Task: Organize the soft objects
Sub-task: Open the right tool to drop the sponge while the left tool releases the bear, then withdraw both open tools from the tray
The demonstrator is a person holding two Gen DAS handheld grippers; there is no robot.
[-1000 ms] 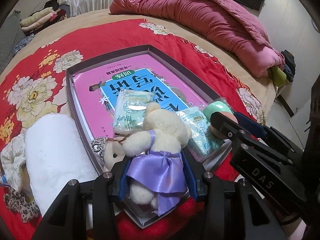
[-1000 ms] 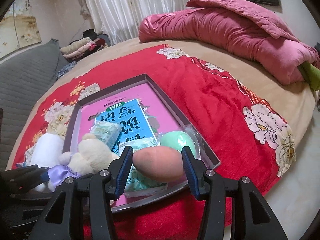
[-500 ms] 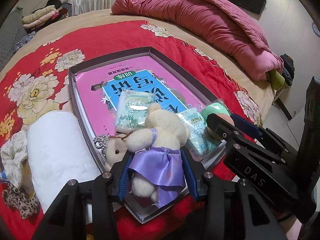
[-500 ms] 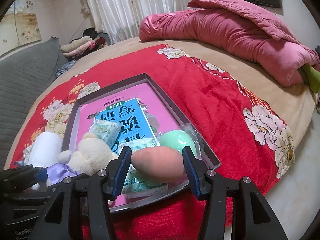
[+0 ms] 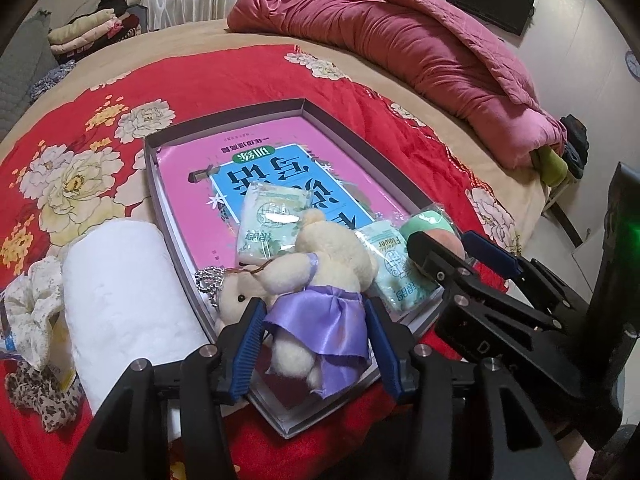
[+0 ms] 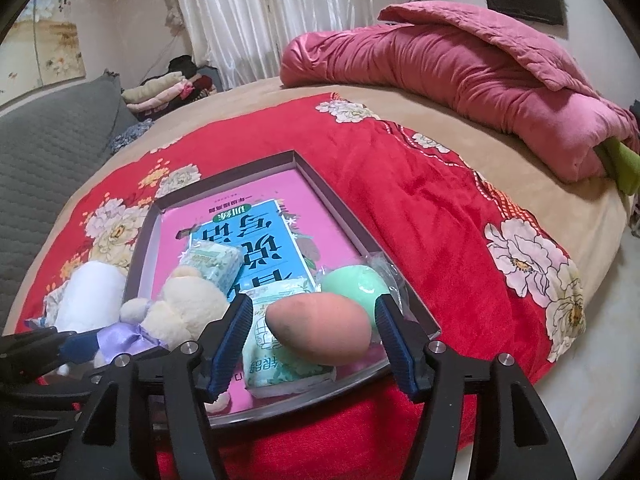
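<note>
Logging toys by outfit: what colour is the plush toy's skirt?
Shiny lilac-purple; the plush toy's skirt shows best in the left wrist view.

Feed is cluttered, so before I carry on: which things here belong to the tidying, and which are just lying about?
Job: plush bear, orange sponge, green sponge, tissue packs, tray.
Lying about: pink quilt, folded clothes, wall clock.

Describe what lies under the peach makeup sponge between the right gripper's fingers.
The peach sponge rests on a green-white tissue pack inside the tray, over a pink book. How much of the pack is covered cannot be seen. The right gripper is opening around it.
</note>
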